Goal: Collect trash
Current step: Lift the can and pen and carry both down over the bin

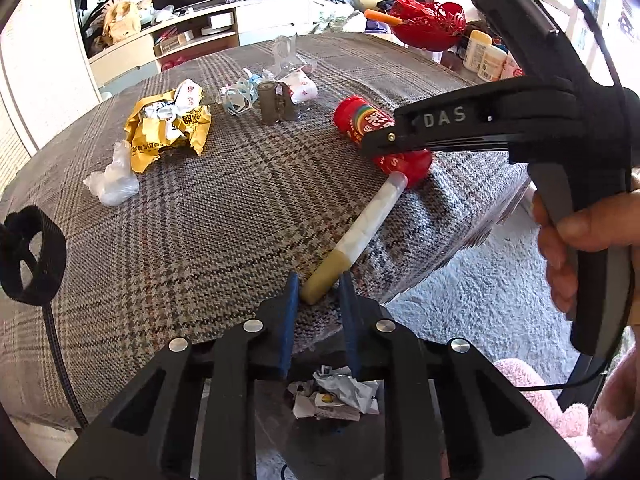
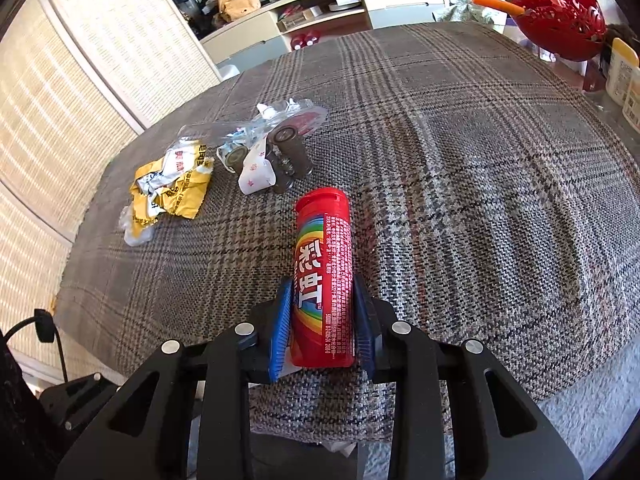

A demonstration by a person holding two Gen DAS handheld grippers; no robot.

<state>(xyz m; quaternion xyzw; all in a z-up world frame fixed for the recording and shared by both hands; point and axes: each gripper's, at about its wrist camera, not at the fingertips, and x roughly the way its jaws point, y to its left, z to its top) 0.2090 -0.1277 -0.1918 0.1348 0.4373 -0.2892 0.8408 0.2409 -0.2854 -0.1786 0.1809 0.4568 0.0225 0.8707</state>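
Note:
A white tube with a yellowish end (image 1: 362, 232) lies on the plaid tablecloth (image 1: 180, 240) near the front right edge. My left gripper (image 1: 320, 294) is shut on its yellowish end, a blue pad on each side. A red candy tube with a rainbow label (image 2: 322, 276) sits between the blue pads of my right gripper (image 2: 322, 308), which is shut on its lower half. In the left wrist view the right gripper (image 1: 384, 148) clamps that red tube (image 1: 412, 164) just above the cloth, with the white tube's far end touching it.
A crumpled yellow wrapper (image 2: 172, 188), a scrap of white plastic (image 1: 114, 180), grey cylinders (image 1: 268, 102) and clear wrapping (image 2: 280, 120) lie at the back left. A red bowl (image 2: 560, 20) stands at the back right. Crumpled paper (image 1: 336, 396) lies below the table's edge. A hand (image 1: 580, 232) holds the right gripper.

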